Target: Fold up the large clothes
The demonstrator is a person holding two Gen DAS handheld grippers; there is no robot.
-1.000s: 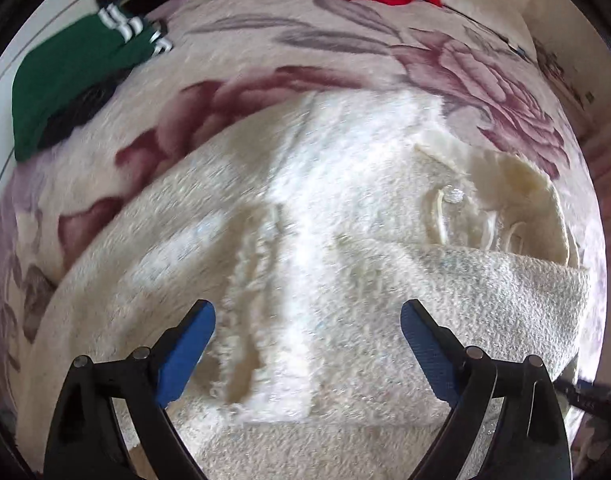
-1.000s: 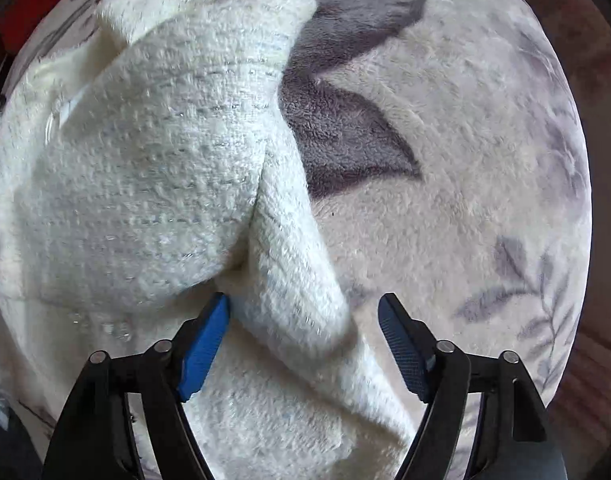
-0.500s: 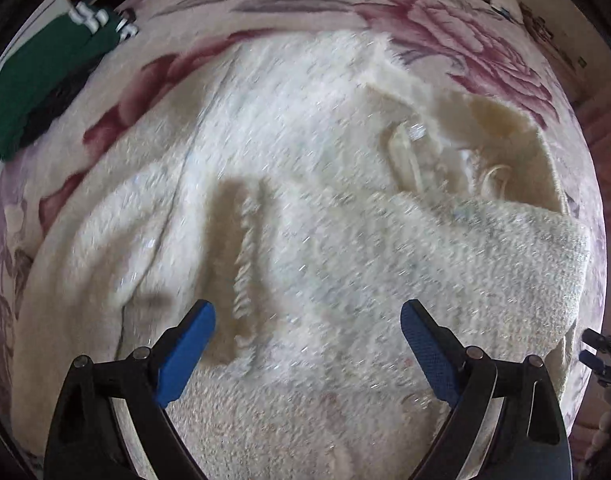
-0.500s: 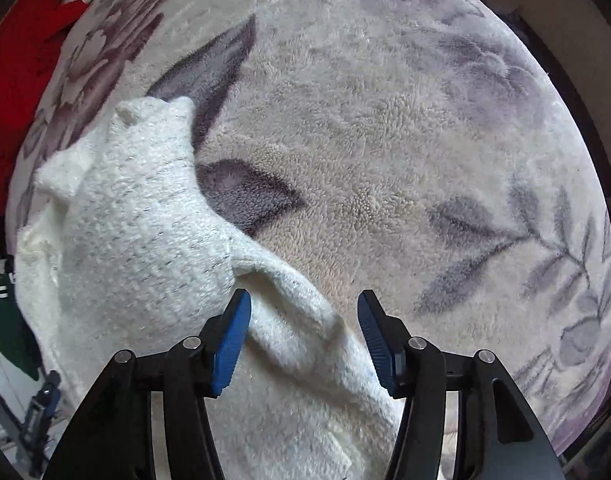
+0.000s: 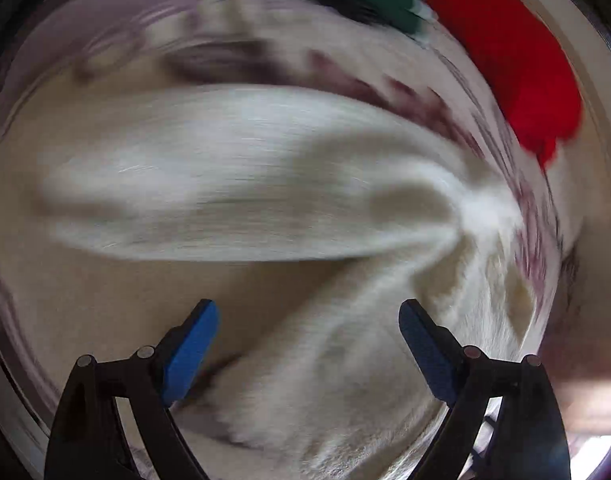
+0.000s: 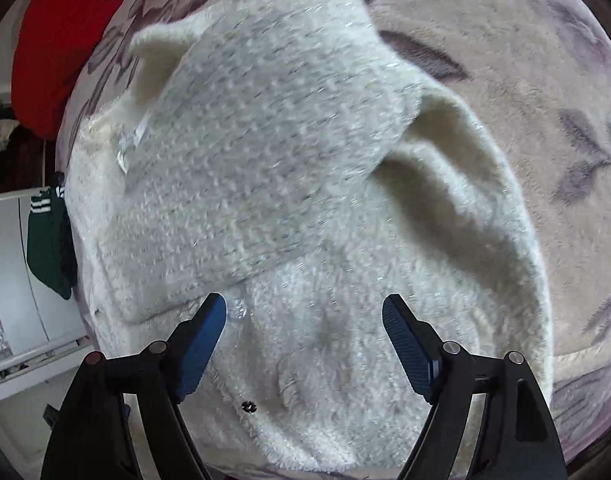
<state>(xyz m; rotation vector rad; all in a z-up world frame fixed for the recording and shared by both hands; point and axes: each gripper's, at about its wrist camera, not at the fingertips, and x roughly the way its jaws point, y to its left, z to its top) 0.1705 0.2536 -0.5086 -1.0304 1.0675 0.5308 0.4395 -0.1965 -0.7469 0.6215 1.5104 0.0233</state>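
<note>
Looking down, we see the fluffy white sweater lying on the flowery bed. Our right gripper has just been opening; left gripper is released too. Red cloth sits at ten o'clock.

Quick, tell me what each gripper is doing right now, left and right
Left gripper: open, holding nothing, above the cream jacket.
Right gripper: open, its jaws have just been opening; the jacket lies below them, not pinched.
</note>
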